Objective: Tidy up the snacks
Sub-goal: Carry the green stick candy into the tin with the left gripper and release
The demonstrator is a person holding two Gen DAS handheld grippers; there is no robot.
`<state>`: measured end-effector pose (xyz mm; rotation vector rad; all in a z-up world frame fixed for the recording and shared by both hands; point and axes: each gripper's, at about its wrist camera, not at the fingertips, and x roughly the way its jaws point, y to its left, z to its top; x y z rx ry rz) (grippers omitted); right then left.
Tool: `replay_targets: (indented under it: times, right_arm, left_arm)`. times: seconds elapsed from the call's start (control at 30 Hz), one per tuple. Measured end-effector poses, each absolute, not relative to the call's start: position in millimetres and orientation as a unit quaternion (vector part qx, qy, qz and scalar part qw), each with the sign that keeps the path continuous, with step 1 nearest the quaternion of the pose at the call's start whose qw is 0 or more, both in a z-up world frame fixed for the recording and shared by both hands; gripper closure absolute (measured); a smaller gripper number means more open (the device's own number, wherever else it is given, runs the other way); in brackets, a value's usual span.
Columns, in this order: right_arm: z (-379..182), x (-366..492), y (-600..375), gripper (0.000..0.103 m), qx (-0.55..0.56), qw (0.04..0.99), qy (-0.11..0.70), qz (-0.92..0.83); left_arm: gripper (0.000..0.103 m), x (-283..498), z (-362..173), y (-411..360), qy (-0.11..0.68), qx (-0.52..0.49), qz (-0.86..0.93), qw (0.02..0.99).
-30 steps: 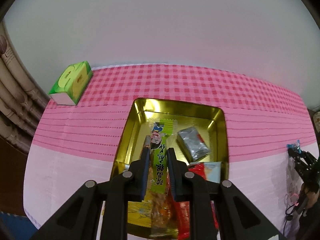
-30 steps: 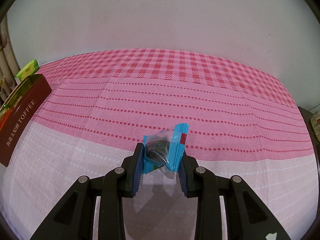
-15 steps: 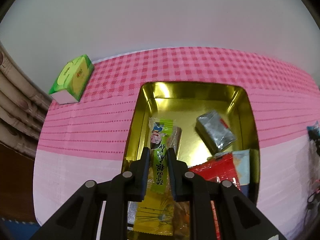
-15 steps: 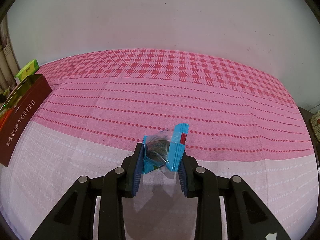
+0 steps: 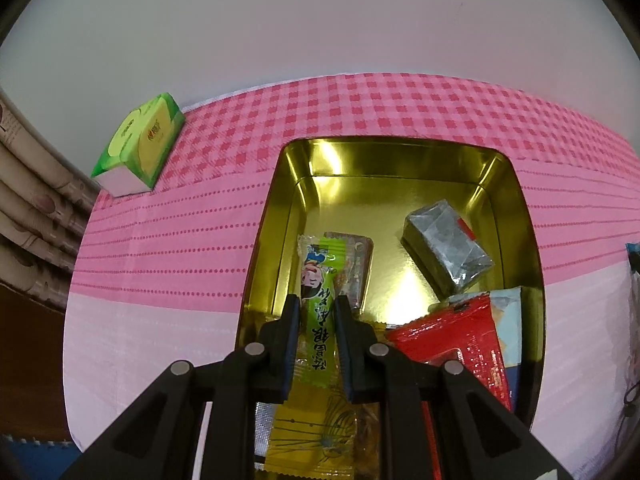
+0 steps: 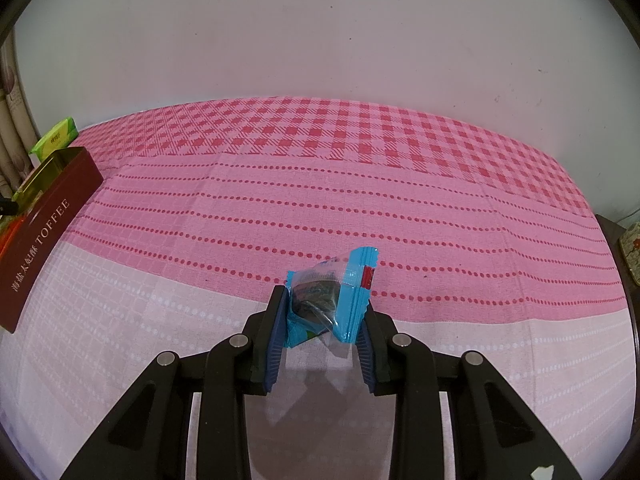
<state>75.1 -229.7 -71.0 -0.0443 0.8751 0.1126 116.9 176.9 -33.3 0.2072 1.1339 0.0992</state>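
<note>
My left gripper (image 5: 316,304) is shut on a long green snack stick (image 5: 320,304) and holds it over the near part of an open gold-lined tin (image 5: 400,160). In the tin lie a silver packet (image 5: 448,248), a red packet (image 5: 456,340), a brownish bar (image 5: 354,264) and a yellow packet (image 5: 304,436). My right gripper (image 6: 324,300) is shut on a small blue snack packet (image 6: 340,292) just above the pink tablecloth. The tin's dark red side, marked TOFFEE, shows at the far left of the right wrist view (image 6: 44,224).
A green tissue box (image 5: 140,148) stands on the cloth left of the tin, near the wall; it also shows in the right wrist view (image 6: 56,138). Curtain folds (image 5: 28,216) hang at the left edge. A small tin (image 6: 632,248) sits off the table's right end.
My left gripper has moved forward and lower over the tin with the green stick; the tin looks bigger and nearer. The right gripper and its blue packet have not moved.
</note>
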Motion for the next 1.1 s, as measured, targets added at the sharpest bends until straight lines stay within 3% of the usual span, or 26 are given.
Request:
replay_targets:
  times: [0.53,1.1]
  right_arm:
    - [-71,75,-230,0.074,-0.023,0.904,0.423,0.054]
    - [-71,75,-229,0.074,-0.025,0.904,0.423,0.054]
  left_arm:
    - [0.084,117,-38,176,0.539,0.099,0.06,0.834]
    - [0.073,104,-16,174,0.517,0.114,0.075,0.845]
